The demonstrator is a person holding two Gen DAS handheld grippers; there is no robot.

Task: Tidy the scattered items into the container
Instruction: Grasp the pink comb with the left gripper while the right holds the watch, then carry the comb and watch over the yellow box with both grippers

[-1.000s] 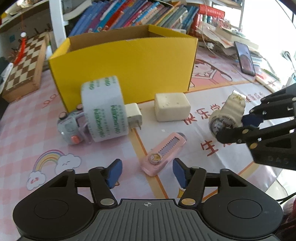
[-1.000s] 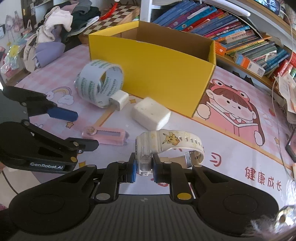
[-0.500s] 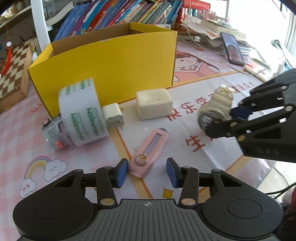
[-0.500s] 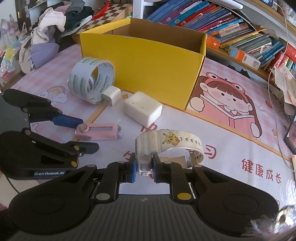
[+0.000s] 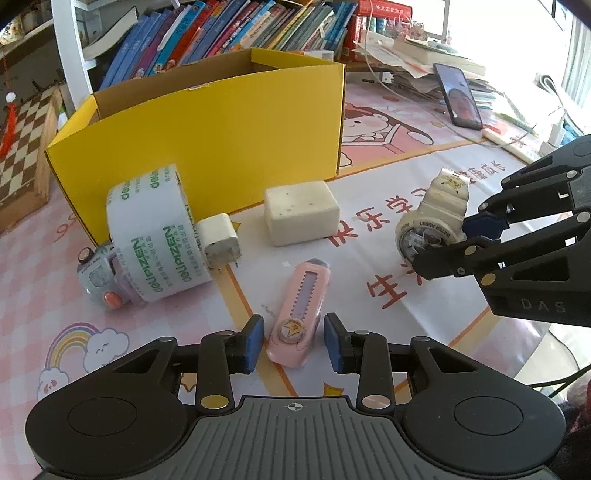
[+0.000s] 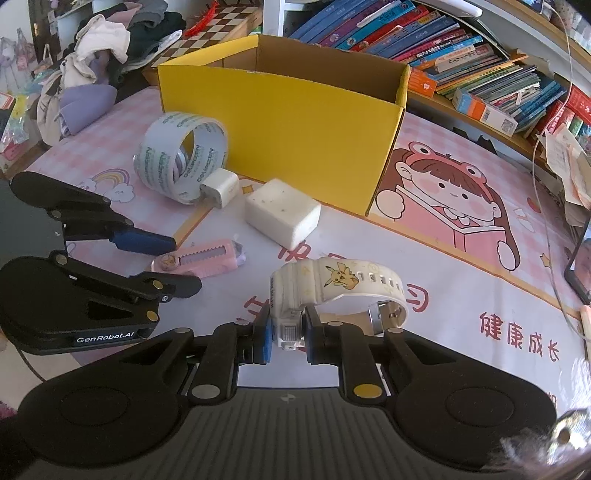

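Note:
A yellow cardboard box (image 5: 207, 147) stands open at the back, also in the right wrist view (image 6: 295, 122). My left gripper (image 5: 293, 341) is open, its pads on either side of the near end of a pink utility knife (image 5: 301, 310) lying on the mat. My right gripper (image 6: 286, 332) is shut on a white watch (image 6: 332, 284) and holds it above the mat; the watch also shows in the left wrist view (image 5: 432, 221). A tape roll (image 5: 155, 232), white charger (image 5: 219, 240), white block (image 5: 301, 210) and small toy car (image 5: 98, 277) lie before the box.
A chessboard (image 5: 22, 147) lies at far left. A phone (image 5: 461, 96) leans at back right beside papers. Books (image 5: 221, 33) line the shelf behind the box. Clothes (image 6: 99, 62) are piled at far left in the right wrist view.
My left gripper has moved forward so the pink knife's end sits between its open pads. My right gripper has lifted the watch a little higher.

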